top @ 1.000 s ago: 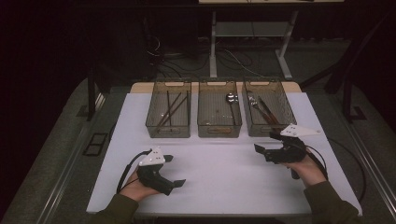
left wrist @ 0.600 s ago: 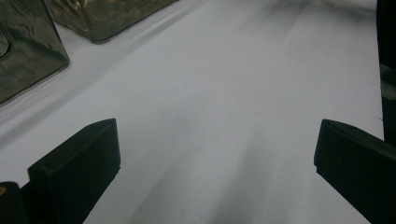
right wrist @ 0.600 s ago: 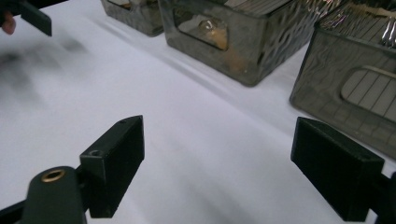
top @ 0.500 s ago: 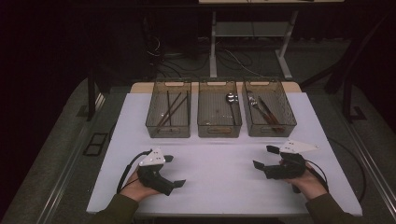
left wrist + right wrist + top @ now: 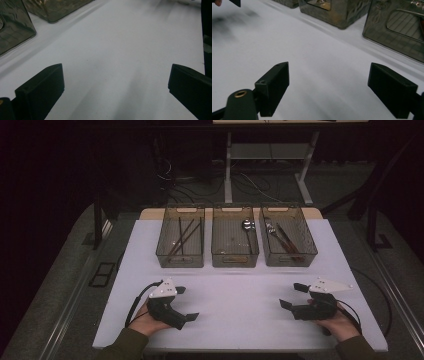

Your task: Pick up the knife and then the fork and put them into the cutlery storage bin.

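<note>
Both tools resting empty at the near edge of the worktop

The right tool has been drawn back and lowered from the right bin to the near right of the worktop, jaws wide, nothing held. The left tool is parked near left, jaws wide and empty. The cutlery lies in the three far bins; the sorting is judged finished or paused.

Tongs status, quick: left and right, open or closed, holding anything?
Left tongs: open, nothing between the jaws, low over the white table.
Right tongs: open, empty, also over bare table.
</note>
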A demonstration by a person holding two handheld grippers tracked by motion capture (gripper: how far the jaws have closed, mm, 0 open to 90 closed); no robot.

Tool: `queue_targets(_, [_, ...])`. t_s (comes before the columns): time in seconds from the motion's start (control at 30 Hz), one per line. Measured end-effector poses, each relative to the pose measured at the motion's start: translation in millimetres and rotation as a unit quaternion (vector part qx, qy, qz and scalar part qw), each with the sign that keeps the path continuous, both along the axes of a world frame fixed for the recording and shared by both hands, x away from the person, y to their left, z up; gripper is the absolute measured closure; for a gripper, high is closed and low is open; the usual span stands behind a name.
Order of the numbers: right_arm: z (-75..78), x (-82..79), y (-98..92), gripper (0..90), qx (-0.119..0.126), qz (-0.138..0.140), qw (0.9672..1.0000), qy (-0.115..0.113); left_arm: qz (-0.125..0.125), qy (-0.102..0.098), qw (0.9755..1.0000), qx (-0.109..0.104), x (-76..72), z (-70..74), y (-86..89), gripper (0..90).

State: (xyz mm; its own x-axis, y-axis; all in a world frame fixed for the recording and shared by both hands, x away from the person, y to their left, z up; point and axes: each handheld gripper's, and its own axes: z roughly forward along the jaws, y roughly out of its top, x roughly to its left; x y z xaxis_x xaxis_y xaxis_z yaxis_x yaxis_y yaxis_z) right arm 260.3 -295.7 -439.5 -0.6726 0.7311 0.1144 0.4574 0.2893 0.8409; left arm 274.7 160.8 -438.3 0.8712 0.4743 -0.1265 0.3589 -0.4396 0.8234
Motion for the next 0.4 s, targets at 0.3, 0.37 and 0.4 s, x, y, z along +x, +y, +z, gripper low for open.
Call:
queue_targets(0.3, [-7.9, 0.1, -3.1, 16.9, -0.02, -0.002, 0.9998, 0.005, -0.002, 0.0, 1.0, 0.0, -0.1, -0.1, -0.3, 0.0])
queue_targets(0.37, [-8.0, 0.2, -2.7, 16.9, -0.02, -0.001, 0.9998, 0.006, -0.002, 0.001, 1.0, 0.001, -0.1, -0.1, -0.4, 0.0])
queue_targets(0.4, [-7.9, 0.1, -2.6, 16.9, -0.019, -0.001, 0.9998, 0.006, -0.002, 0.0, 1.0, 0.001, -0.1, -0.1, -0.4, 0.0])
